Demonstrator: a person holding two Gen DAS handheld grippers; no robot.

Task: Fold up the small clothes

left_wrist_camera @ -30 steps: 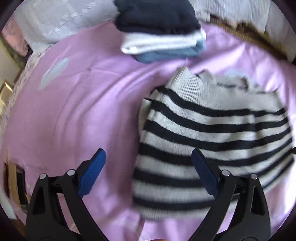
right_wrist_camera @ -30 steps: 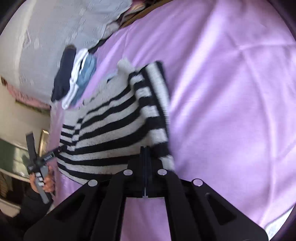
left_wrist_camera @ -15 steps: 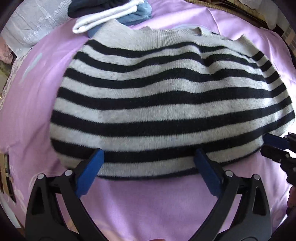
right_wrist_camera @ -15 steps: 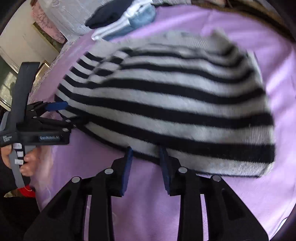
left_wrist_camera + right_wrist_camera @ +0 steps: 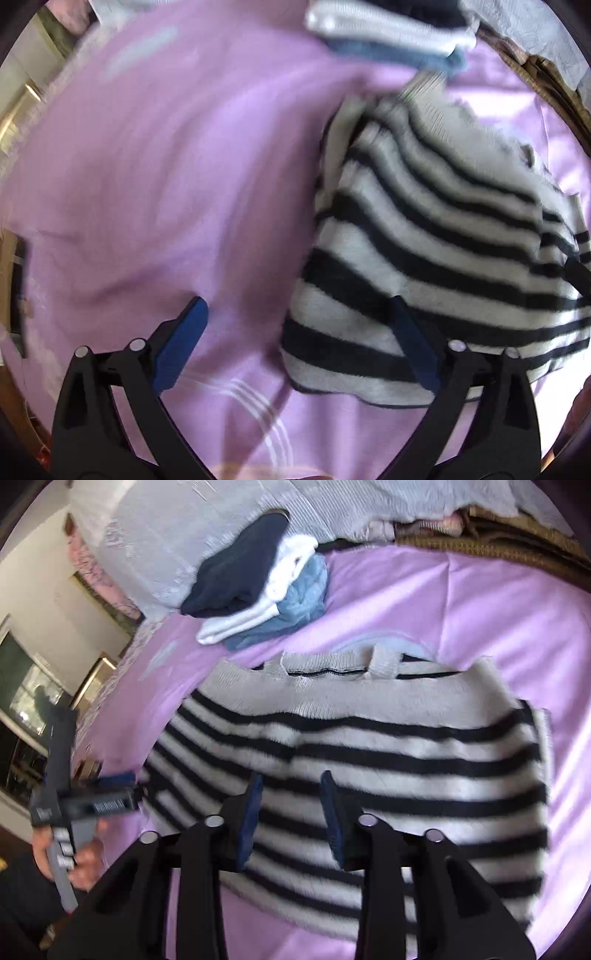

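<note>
A grey sweater with black stripes (image 5: 388, 746) lies folded on the purple bedsheet (image 5: 480, 602). It also shows in the left wrist view (image 5: 436, 240), at the right. My left gripper (image 5: 299, 314) is open and empty; its right finger is over the sweater's left edge and its left finger over bare sheet. It is also seen from the right wrist view (image 5: 122, 786) at the sweater's left edge. My right gripper (image 5: 291, 786) is open and empty, just above the sweater's near part.
A stack of folded clothes, navy, white and blue (image 5: 258, 587), sits at the far side of the sheet, also in the left wrist view (image 5: 391, 40). A grey-white textured blanket (image 5: 177, 528) and a brown woven edge (image 5: 480, 550) lie behind.
The right gripper let go of the sweater about a second ago and has opened wider, moving over it. The left gripper swung left, so the sweater now sits at its right.
</note>
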